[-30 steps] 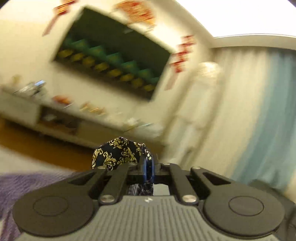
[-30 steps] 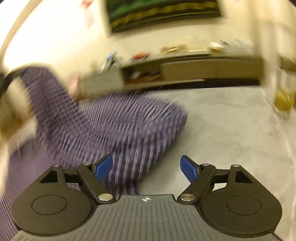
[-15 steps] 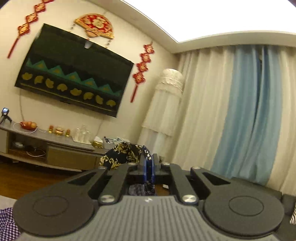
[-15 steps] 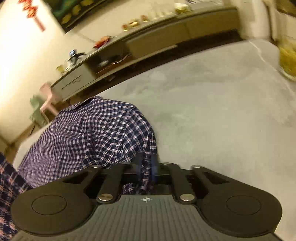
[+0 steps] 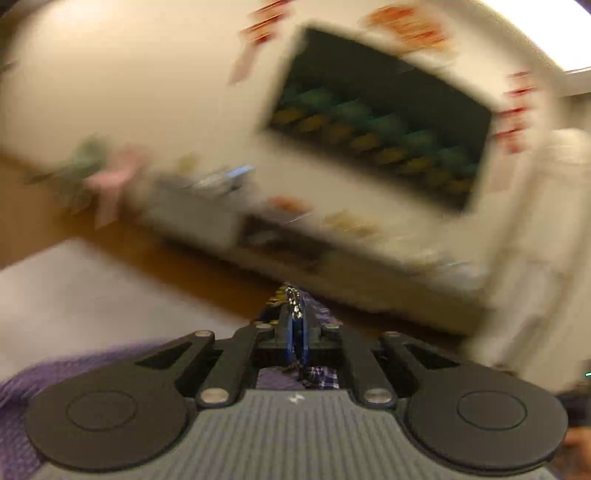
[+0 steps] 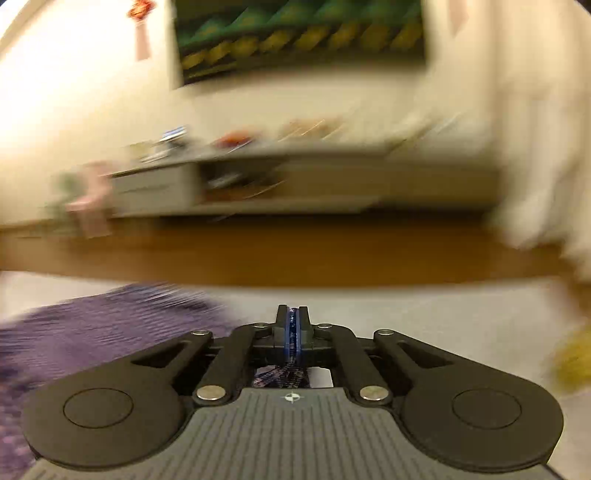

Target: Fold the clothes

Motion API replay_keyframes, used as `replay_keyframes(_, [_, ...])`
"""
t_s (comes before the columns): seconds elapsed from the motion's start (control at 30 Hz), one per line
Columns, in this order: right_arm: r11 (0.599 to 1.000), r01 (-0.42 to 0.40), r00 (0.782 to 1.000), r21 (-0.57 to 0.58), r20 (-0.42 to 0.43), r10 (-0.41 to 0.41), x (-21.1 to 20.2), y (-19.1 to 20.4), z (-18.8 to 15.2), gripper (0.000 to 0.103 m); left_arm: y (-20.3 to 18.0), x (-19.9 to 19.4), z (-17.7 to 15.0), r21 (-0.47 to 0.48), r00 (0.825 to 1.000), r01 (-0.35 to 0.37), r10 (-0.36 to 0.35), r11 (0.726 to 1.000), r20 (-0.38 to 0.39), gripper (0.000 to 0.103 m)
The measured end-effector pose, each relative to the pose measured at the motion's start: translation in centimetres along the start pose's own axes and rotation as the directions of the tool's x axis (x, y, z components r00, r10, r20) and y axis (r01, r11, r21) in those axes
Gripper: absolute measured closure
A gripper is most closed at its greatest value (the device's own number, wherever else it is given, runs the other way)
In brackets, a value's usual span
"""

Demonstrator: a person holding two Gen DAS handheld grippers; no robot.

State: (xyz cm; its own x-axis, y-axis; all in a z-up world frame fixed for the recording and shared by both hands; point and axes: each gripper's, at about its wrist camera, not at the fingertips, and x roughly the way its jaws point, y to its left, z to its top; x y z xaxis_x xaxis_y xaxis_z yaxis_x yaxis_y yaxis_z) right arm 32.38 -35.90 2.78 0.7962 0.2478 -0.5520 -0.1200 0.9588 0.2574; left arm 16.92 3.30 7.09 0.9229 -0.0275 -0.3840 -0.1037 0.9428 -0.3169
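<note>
A purple checked shirt (image 6: 92,325) lies on the pale grey table (image 6: 461,325), spread to the left in the right wrist view, blurred by motion. My right gripper (image 6: 292,321) is shut on a fold of the shirt. In the left wrist view the shirt (image 5: 22,398) shows at the lower left, and my left gripper (image 5: 293,314) is shut on its edge, where a black-and-gold patterned lining sticks out above the fingers. Both grippers sit low over the table.
Beyond the table's far edge is wooden floor (image 6: 295,254), a long low TV cabinet (image 6: 295,177) with small items, and a wall-mounted TV (image 6: 299,33). White drapery (image 6: 543,147) hangs at right. A yellow object (image 6: 572,358) sits at the table's right edge.
My right gripper closed on the shirt and levelled out toward the room. My left gripper swung down from facing the wall and curtains to low over the table, still holding the shirt.
</note>
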Motion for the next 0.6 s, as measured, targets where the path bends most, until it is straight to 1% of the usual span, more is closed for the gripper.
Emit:
replay_keyframes(0.03, [0.998,-0.025,0.999,0.056,0.027,0.024,-0.5,-0.6,-0.1,0.057,1.6,0.9,-0.9,-0.024,0.997,-0.065,0.064,0.998,-0.033,0.099])
replay_keyframes(0.07, [0.994,-0.020,0.997,0.108,0.078,0.011,-1.7,-1.3,-0.5,0.041,2.4,1.5,-1.6,-0.040,0.996,-0.071,0.068,0.997,-0.063,0.099])
replay_keyframes(0.1, [0.987,-0.020,0.992,0.158,0.126,0.000,-3.3,-2.0,-1.1,0.029,3.2,2.2,-2.2,-0.055,0.993,-0.074,0.069,0.996,-0.093,0.099])
replay_keyframes(0.13, [0.980,-0.021,0.988,0.198,0.152,-0.009,-4.8,-2.7,-1.7,0.028,4.1,2.8,-2.9,-0.071,0.990,-0.078,0.069,0.994,-0.123,0.099])
replay_keyframes(0.17, [0.976,-0.018,0.991,0.216,0.134,-0.011,-5.9,-3.0,-2.6,0.028,4.9,3.4,-3.5,-0.086,0.986,-0.082,0.068,0.993,-0.153,0.099])
replay_keyframes(0.2, [0.978,-0.009,0.995,0.210,0.096,-0.012,-6.9,-3.0,-3.8,0.028,5.7,4.1,-4.2,-0.101,0.981,-0.087,0.067,0.991,-0.183,0.099])
replay_keyframes(0.27, [0.987,0.009,1.000,0.161,0.006,-0.010,-9.2,-2.1,-6.6,0.028,6.1,4.8,-4.2,-0.126,0.983,-0.023,-0.001,0.992,-0.184,0.099])
replay_keyframes(0.33, [0.997,0.008,0.996,0.082,-0.085,-0.001,-12.1,-0.4,-10.0,0.023,5.7,5.3,-3.1,-0.142,0.985,0.045,-0.067,0.989,-0.159,0.099])
replay_keyframes(0.43, [1.000,-0.012,0.979,-0.026,-0.205,0.006,-17.7,2.8,-16.1,0.017,4.6,5.9,-0.9,-0.149,0.980,0.149,-0.167,0.977,-0.112,0.099])
replay_keyframes(0.53, [0.998,-0.007,0.958,-0.063,-0.287,-0.011,-22.3,5.9,-21.0,0.017,1.9,5.3,2.2,-0.125,0.964,0.256,-0.263,0.959,-0.045,0.099])
replay_keyframes(0.6, [0.998,0.023,0.946,-0.050,-0.321,-0.038,-24.7,7.3,-23.7,0.017,-0.3,4.9,4.4,-0.109,0.946,0.322,-0.324,0.940,-0.001,0.099])
